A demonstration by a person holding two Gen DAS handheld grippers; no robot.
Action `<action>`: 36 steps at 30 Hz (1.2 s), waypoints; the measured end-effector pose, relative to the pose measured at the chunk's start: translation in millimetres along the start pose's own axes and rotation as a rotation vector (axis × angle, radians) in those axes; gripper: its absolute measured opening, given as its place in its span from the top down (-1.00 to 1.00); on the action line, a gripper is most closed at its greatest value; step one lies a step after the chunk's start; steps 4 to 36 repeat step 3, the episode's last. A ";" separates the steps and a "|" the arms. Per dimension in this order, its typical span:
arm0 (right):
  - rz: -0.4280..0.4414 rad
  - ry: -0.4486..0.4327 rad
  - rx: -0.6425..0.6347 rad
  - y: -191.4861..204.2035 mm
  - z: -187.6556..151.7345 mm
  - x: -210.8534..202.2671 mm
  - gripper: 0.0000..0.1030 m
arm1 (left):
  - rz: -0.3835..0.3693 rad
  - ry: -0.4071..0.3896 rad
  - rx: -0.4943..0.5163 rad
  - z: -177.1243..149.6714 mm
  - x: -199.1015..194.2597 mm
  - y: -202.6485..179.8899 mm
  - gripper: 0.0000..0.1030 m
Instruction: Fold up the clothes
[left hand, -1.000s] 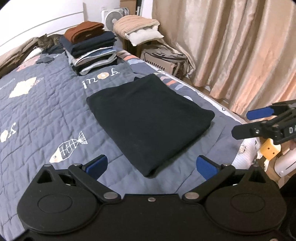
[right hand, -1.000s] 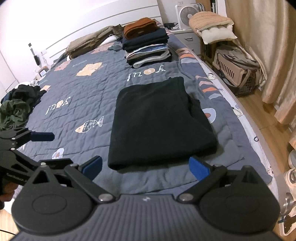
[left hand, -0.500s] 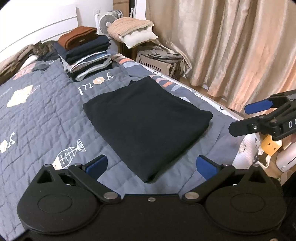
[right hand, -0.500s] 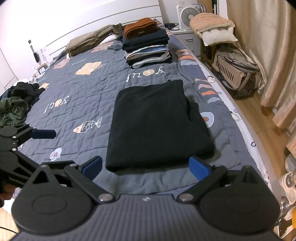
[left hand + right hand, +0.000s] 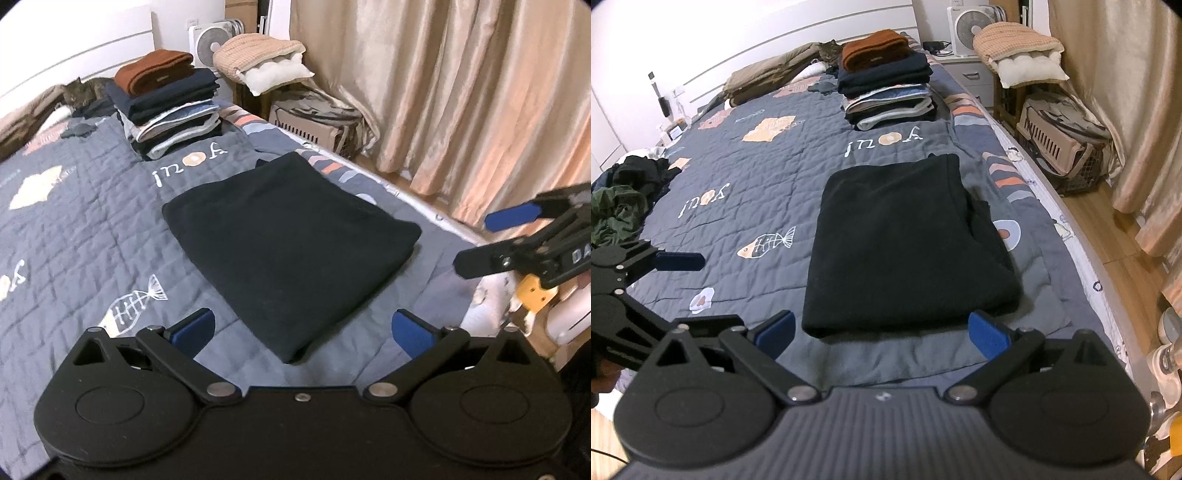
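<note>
A: So, where does the black folded garment [image 5: 291,251] sit for you?

B: In your left wrist view it lies flat on the grey quilt [image 5: 92,221], filling the middle of the frame, one corner pointing down toward your left gripper [image 5: 301,330]. In the right wrist view the same garment [image 5: 905,251] lies mid-frame, its near edge just above your right gripper [image 5: 882,332].

A: And the fingers?

B: Your left gripper's blue pads [image 5: 192,328] stand wide apart with nothing between them; they hang above the quilt and are not touching the garment. Your right gripper is spread just as wide and holds nothing either.

A: Can you see each tool from the other camera?

B: Yes. Your right gripper shows at the right edge of the left wrist view, over the side of the bed, its fingers parted. Your left gripper appears at the left edge of the right wrist view, also parted.

A: What else lies on the bed?

B: A stack of folded clothes [image 5: 886,85] sits toward the top of the frame, a rust-brown knit on top. A heap of unfolded dark and green clothes [image 5: 620,195] lies at the left edge. A tabby cat [image 5: 83,96] rests in the upper left of the left wrist view, just behind the stack.
</note>
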State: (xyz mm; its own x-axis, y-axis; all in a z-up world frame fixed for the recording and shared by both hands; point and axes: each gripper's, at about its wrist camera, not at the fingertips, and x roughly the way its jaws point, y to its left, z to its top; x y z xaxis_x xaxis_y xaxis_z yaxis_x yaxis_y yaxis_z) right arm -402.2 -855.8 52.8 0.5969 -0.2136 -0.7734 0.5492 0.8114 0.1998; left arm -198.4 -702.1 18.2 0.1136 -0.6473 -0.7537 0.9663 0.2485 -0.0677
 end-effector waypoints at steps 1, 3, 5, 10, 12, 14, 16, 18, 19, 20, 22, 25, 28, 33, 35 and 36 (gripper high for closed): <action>0.000 0.001 0.000 0.1 -0.1 0.4 -0.94 | 0.006 -0.003 0.001 0.1 -0.4 0.0 -1.00; -0.001 0.002 -0.002 0.2 0.0 1.2 -0.94 | 0.001 -0.028 0.001 -0.6 -3.5 1.1 -1.00; -0.001 0.002 -0.002 0.2 0.0 1.2 -0.94 | 0.001 -0.028 0.001 -0.6 -3.5 1.1 -1.00; -0.001 0.002 -0.002 0.2 0.0 1.2 -0.94 | 0.001 -0.028 0.001 -0.6 -3.5 1.1 -1.00; -0.001 0.002 -0.002 0.2 0.0 1.2 -0.94 | 0.001 -0.028 0.001 -0.6 -3.5 1.1 -1.00; -0.001 0.002 -0.002 0.2 0.0 1.2 -0.94 | 0.001 -0.028 0.001 -0.6 -3.5 1.1 -1.00; -0.001 0.002 -0.002 0.2 0.0 1.2 -0.94 | 0.001 -0.028 0.001 -0.6 -3.5 1.1 -1.00; -0.001 0.002 -0.002 0.2 0.0 1.2 -0.94 | 0.001 -0.028 0.001 -0.6 -3.5 1.1 -1.00; -0.001 0.002 -0.002 0.2 0.0 1.2 -0.94 | 0.001 -0.028 0.001 -0.6 -3.5 1.1 -1.00; -0.001 0.002 -0.002 0.2 0.0 1.2 -0.94 | 0.001 -0.028 0.001 -0.6 -3.5 1.1 -1.00; -0.001 0.002 -0.002 0.2 0.0 1.2 -0.94 | 0.001 -0.028 0.001 -0.6 -3.5 1.1 -1.00; -0.001 0.002 -0.002 0.2 0.0 1.2 -0.94 | 0.001 -0.028 0.001 -0.6 -3.5 1.1 -1.00; -0.001 0.002 -0.002 0.2 0.0 1.2 -0.94 | 0.001 -0.028 0.001 -0.6 -3.5 1.1 -1.00; -0.001 0.002 -0.002 0.2 0.0 1.2 -0.94 | 0.001 -0.028 0.001 -0.6 -3.5 1.1 -1.00; -0.001 0.002 -0.002 0.2 0.0 1.2 -0.94 | 0.001 -0.028 0.001 -0.6 -3.5 1.1 -1.00; -0.001 0.002 -0.002 0.2 0.0 1.2 -0.94 | 0.001 -0.028 0.001 -0.6 -3.5 1.1 -1.00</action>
